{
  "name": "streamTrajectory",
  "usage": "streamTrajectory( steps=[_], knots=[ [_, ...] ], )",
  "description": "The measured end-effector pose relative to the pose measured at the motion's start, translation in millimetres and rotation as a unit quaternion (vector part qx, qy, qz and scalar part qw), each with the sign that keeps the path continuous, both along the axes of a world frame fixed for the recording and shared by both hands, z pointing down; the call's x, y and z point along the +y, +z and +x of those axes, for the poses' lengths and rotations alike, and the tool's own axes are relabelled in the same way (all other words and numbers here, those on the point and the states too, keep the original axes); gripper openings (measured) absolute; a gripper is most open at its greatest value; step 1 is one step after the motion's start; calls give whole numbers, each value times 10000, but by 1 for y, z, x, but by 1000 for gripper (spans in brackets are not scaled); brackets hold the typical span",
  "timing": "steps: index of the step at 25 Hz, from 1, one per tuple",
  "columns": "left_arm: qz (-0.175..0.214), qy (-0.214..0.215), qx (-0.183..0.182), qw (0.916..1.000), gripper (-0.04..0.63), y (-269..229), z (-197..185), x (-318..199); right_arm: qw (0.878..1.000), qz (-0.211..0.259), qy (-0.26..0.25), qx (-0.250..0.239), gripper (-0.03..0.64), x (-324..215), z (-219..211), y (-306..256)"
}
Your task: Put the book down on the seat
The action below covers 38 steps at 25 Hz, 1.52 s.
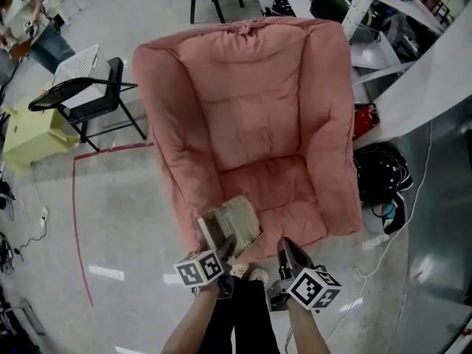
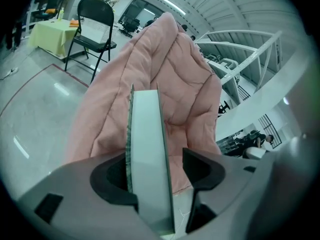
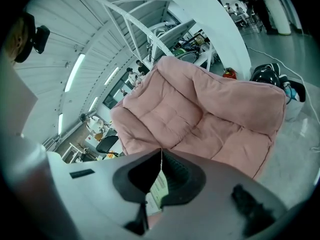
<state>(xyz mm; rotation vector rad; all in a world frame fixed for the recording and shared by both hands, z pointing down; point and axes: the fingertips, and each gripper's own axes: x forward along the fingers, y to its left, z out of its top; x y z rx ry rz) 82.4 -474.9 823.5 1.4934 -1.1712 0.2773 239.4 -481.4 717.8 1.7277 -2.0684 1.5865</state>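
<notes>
Both left gripper point(image 2: 155, 158) jaws gape round the thick pale book point(image 2: 147, 134) at the front of the pink padded armchair point(image 1: 251, 102). Our right gripper point(image 3: 161, 171) pinches a thin paper slip point(image 3: 159, 186). We should back out straight.

My head view looks steeply down on the pink armchair point(image 1: 258, 124) from just in front of it, and I get the whole chair in frame. The left gripper view sits low and very near, facing up the backrest. The right gripper view faces the seat from slightly further back, tilted. All 3 share the armchair; head and left also share the black folding chair point(image 1: 96, 98).
</notes>
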Motion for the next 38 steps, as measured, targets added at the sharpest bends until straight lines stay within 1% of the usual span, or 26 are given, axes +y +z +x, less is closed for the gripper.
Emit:
streamTrajectory(
  steps=[8,12,15,17,19,21,23,26,28,31,35,38],
  knots=[
    [248,-178,-412,9987,287,-38,-36,8,9996,228,-146,44,14,7,-12,-38],
    [470,-292,-552,9969,285,-66,-47,7,9988,420,-251,45,14,10,-20,-64],
    [681,-271,-658,9951,285,-88,-48,6,9982,542,-260,45,14,14,-21,-85],
    [863,-254,-671,9937,262,-108,-47,3,9977,629,-266,49,14,17,-22,-99],
    [1044,-203,-611,9925,210,-128,-45,2,9971,704,-272,47,14,21,-24,-112],
    [1260,-53,-564,9904,162,-149,-39,3,9966,779,-259,31,14,26,-26,-124],
    [1542,135,-596,9861,116,-172,-33,4,9958,882,-252,12,14,29,-26,-136],
    [1973,383,-703,9771,61,-206,-23,1,9942,1053,-222,24,14,32,-22,-155],
    [2241,558,-748,9701,40,-227,-13,2,9935,1127,-128,63,13,35,-15,-165],
    [2619,914,-794,9575,23,-257,6,8,9925,1219,34,99,14,45,-4,-179],
    [2960,1222,-517,9459,14,-290,34,16,9906,1358,111,127,14,57,5,-196],
    [3110,1457,-291,9387,11,-307,54,25,9889,1472,142,170,12,63,10,-208]
  ],
)
